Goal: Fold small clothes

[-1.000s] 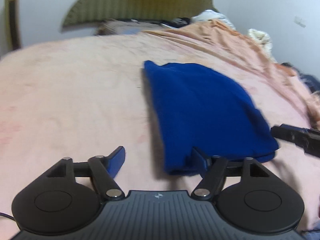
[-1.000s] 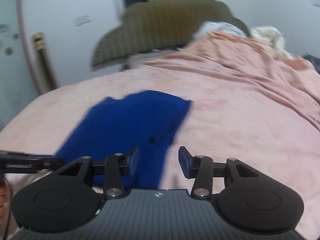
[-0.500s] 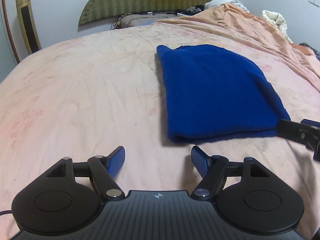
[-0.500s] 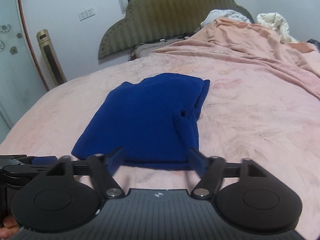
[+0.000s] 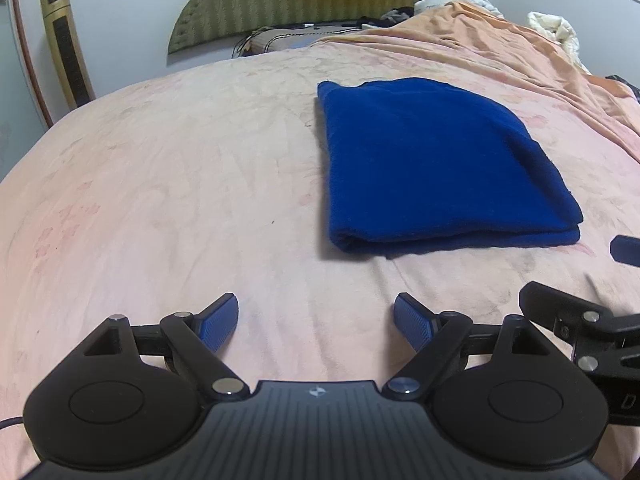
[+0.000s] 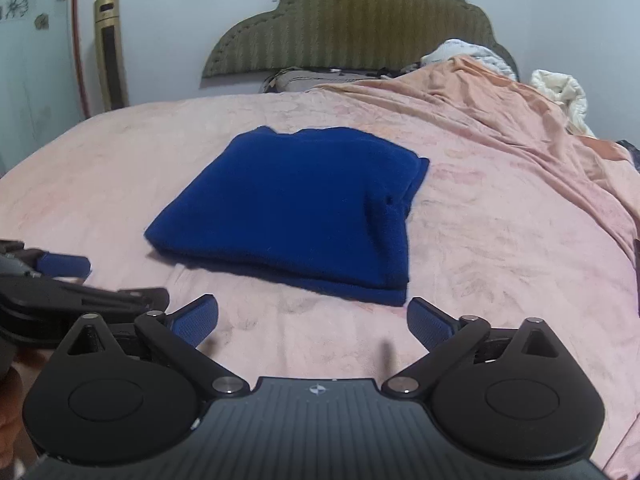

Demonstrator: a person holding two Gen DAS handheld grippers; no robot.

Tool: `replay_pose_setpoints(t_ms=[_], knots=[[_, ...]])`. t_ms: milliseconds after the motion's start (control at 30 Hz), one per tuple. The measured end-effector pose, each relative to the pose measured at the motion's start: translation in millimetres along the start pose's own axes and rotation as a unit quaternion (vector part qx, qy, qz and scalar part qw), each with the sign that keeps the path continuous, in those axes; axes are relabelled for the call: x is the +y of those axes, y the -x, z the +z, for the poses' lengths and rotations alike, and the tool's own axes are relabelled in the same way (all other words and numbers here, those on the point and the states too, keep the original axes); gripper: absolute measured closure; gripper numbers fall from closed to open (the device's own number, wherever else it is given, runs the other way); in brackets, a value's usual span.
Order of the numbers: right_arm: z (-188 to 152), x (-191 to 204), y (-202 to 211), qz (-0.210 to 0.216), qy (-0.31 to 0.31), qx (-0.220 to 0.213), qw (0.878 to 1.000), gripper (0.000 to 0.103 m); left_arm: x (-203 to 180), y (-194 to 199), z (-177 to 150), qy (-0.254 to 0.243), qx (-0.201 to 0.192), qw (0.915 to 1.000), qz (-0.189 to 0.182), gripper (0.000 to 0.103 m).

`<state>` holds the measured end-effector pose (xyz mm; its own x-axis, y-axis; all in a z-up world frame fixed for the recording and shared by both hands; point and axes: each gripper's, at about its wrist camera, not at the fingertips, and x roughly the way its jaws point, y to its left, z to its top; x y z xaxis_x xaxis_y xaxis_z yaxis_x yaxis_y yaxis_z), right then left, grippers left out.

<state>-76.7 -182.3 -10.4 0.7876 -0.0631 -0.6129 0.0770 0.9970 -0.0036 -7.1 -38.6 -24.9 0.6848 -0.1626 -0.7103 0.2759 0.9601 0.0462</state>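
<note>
A dark blue garment (image 5: 436, 168) lies folded into a thick rectangle on the pink bedsheet (image 5: 180, 184). In the right wrist view the same blue garment (image 6: 296, 208) sits just ahead of my fingers. My left gripper (image 5: 316, 322) hovers short of its near edge and to the left, its jaws still opening, nothing between them. My right gripper (image 6: 312, 322) stands just short of the fold's near edge, its jaws also opening wide and holding nothing. Each gripper shows at the edge of the other's view.
A green padded headboard (image 6: 352, 24) stands at the far end with a pillow (image 6: 316, 78) below it. A rumpled orange blanket (image 6: 520, 120) and white bedding (image 6: 560, 88) pile up at the right. A gold tower fan (image 6: 110, 52) stands by the left wall.
Both grippers have let go of the garment's near edge and drawn back from it. Their jaws have spread wider. The garment now lies flat and still.
</note>
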Motion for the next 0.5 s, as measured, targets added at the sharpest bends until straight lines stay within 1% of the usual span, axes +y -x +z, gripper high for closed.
replay_pose_setpoints(t_ms=[133, 300, 500], knots=[[-1.3, -1.2, 0.2, 0.002, -0.005, -0.001, 1.0, 0.001, 2.1, -0.2, -1.2, 0.007, -0.001, 0.9999, 0.011, 0.017], [-2.7, -5.0, -0.9, -0.007, -0.009, -0.001, 1.0, 0.0, 5.1, -1.2, -3.4, 0.016, 0.0, 0.9998, 0.013, 0.017], [-5.4, -9.5, -3.5, -0.008, -0.019, 0.004, 1.0, 0.0, 4.1, -1.0, -4.9, 0.013, -0.003, 0.9998, 0.016, 0.017]])
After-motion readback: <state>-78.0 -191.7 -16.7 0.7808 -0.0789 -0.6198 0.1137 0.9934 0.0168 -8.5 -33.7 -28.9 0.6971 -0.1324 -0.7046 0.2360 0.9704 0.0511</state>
